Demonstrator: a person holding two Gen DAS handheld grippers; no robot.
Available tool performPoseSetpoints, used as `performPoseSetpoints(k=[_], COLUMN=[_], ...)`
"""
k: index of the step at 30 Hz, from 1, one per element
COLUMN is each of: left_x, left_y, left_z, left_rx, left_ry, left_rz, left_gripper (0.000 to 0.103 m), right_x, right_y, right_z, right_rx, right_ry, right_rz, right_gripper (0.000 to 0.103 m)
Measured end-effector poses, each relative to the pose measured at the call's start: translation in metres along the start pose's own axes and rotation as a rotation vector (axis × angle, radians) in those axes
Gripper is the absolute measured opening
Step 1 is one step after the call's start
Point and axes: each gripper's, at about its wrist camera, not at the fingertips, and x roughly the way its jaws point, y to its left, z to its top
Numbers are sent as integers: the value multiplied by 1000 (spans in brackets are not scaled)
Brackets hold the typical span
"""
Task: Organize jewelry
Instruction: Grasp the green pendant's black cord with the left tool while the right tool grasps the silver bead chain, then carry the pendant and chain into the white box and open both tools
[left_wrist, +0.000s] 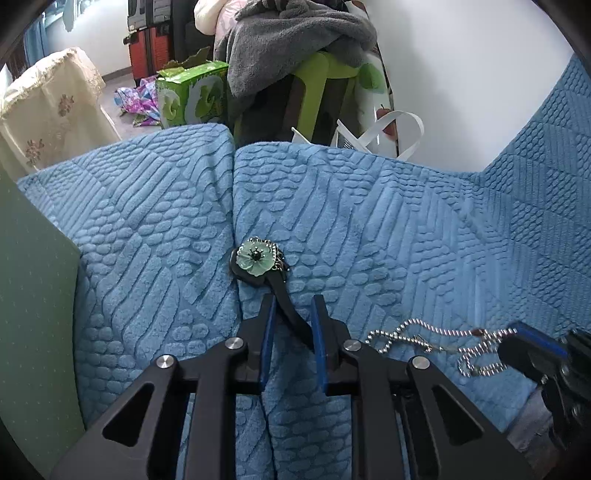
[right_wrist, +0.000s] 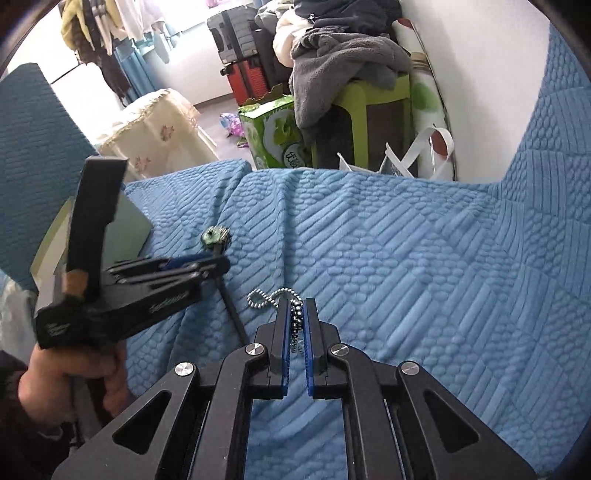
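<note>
Progress: early, nothing stowed | left gripper: I straddle flower hairpin stem, jaws narrow, unclamped | right gripper: pinches bead chain right of hairpin | both on sofa cover

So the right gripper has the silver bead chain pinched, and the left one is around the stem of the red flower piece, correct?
Not quite: the flower piece is pale green, as the left wrist view shows. The right gripper does pinch the silver bead chain, and the left gripper straddles the black stem.
</note>
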Motion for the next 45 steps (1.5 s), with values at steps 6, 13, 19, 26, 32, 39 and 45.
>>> performPoseSetpoints(k=[6, 13, 19, 26, 32, 39, 45], left_x=[-1, -17, -39, -74, -107, -144, -186], left_y=[2, 0, 8, 18, 22, 38, 55], left_z=[1, -15, -26, -26, -15, -4, 12], left_rx=[-10, -9, -48, -100, -77, -53, -10], left_ry=[18, 27, 41, 27, -13, -55, -144], left_rz=[0, -39, -110, -192, -218, -218, -170], left_gripper=[9, 7, 7, 7, 7, 7, 7], right_x=[-4, -8, -18, -31, -43, -59, -80], right_y=[0, 5, 16, 32, 45, 66, 92], right_z=[-2, -7, -10, -5, 2, 16, 40], right_rx=[-1, 4, 15, 27, 45, 44, 15], right_ry=[-11, -18, -41, -56, -68, -95, -146], right_rz=[-3, 2, -9, -30, -44, -26, -1], right_gripper=[4, 4, 4, 4, 4, 4, 4])
